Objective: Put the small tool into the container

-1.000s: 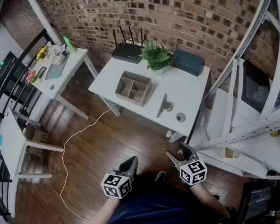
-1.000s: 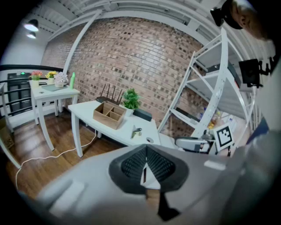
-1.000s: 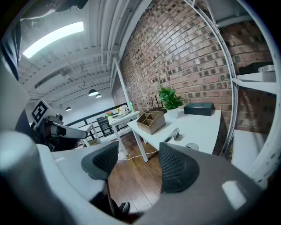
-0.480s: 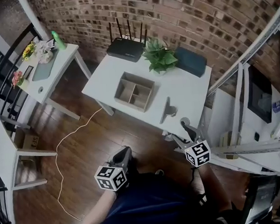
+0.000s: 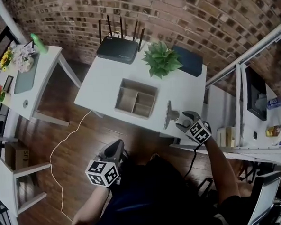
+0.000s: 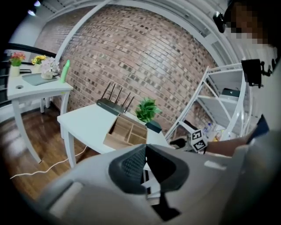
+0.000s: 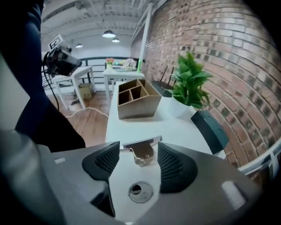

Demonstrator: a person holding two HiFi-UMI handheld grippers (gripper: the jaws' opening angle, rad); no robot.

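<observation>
The small metal tool (image 5: 169, 113) lies on the white table (image 5: 105, 83), right of the wooden compartment container (image 5: 136, 98). My right gripper (image 5: 186, 120) hovers at the table's near right corner, just right of the tool. In the right gripper view the jaws stand open, with the tool (image 7: 141, 149) on the table between their tips and a small metal ring (image 7: 140, 192) closer in. The pads do not press on either. The container (image 7: 138, 102) stands further along the table. My left gripper (image 5: 117, 146) hangs low over the floor in front of the table, its pads (image 6: 131, 165) together.
A black router (image 5: 117, 48), a potted plant (image 5: 162, 60) and a dark flat box (image 5: 189, 60) line the table's back edge by the brick wall. A white metal shelf frame (image 5: 242, 67) stands to the right. A second white table (image 5: 26, 76) is at the left, and a cable (image 5: 62, 147) runs across the floor.
My right gripper has moved forward from over the floor to the table's near right corner, beside the tool and over the ring. The left gripper stays low in front.
</observation>
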